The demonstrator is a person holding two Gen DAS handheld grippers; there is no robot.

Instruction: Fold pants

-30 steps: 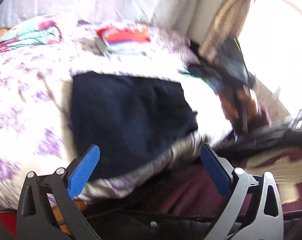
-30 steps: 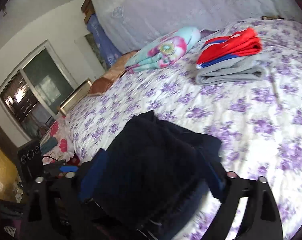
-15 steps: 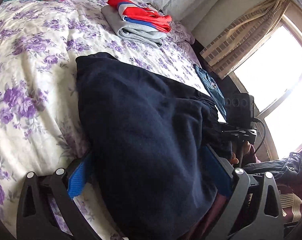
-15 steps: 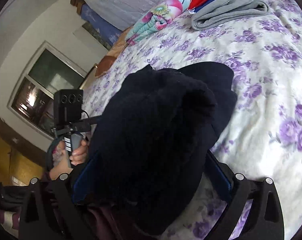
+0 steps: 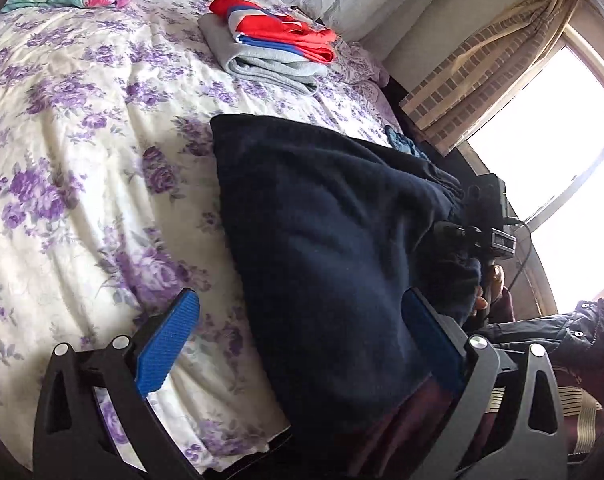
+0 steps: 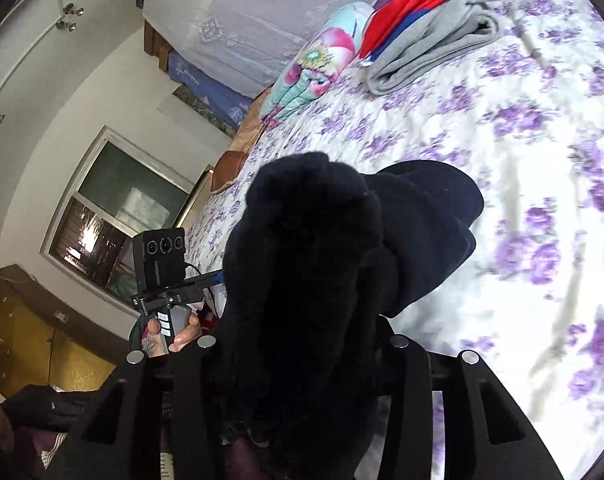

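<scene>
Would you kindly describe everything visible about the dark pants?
The pants are dark navy, of thick, fleecy-looking fabric, with a gathered waistband at one edge. They lie bunched and partly folded near the edge of the floral bed. The right hand-held gripper is shut on a raised bunch of the cloth; the left hand-held gripper is open, one finger against the fabric.

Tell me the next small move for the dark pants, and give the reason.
Probably close the left gripper on the near edge of the navy pants. Its jaws stand wide open with the cloth lying between them, while the right gripper is already clamped on a bunched part, so only one side is held.
</scene>
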